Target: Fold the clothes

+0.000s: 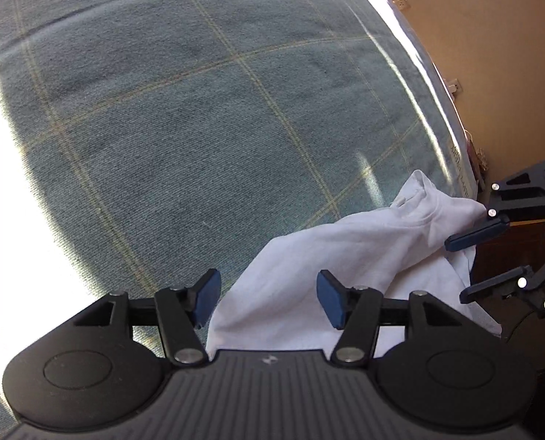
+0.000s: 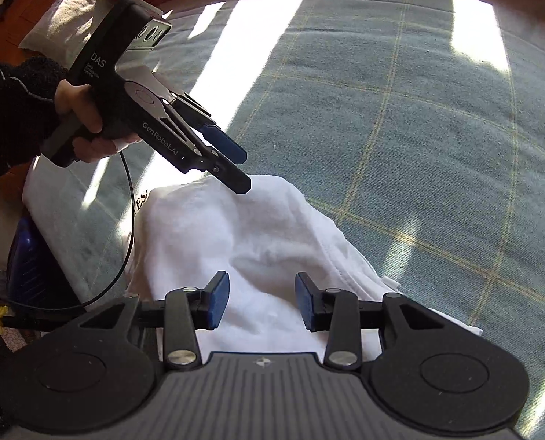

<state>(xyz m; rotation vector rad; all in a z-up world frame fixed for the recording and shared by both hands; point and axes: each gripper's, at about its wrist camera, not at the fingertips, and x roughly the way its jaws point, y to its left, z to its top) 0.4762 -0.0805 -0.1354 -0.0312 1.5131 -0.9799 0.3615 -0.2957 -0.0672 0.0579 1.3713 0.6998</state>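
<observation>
Your white garment (image 2: 236, 242) sits bunched in a loose heap at the near edge of the checked blue bedspread (image 2: 401, 128), around 6 o'clock in both wrist views, so it isn't folded as it lies. Both tongs are spread wide and holding nothing: the left gripper (image 1: 269, 300) hovers over the heap and the right gripper (image 2: 262, 302) does too. I'd guess you need to find a hem or corner to pinch; readable writing is "DAS" and "GenRobot.AI" on the left tool.

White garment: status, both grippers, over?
Left gripper open, above white garment. Right gripper open, nothing held. Garment crumpled on plaid bedspread, unfolded. Nothing in the way.
</observation>
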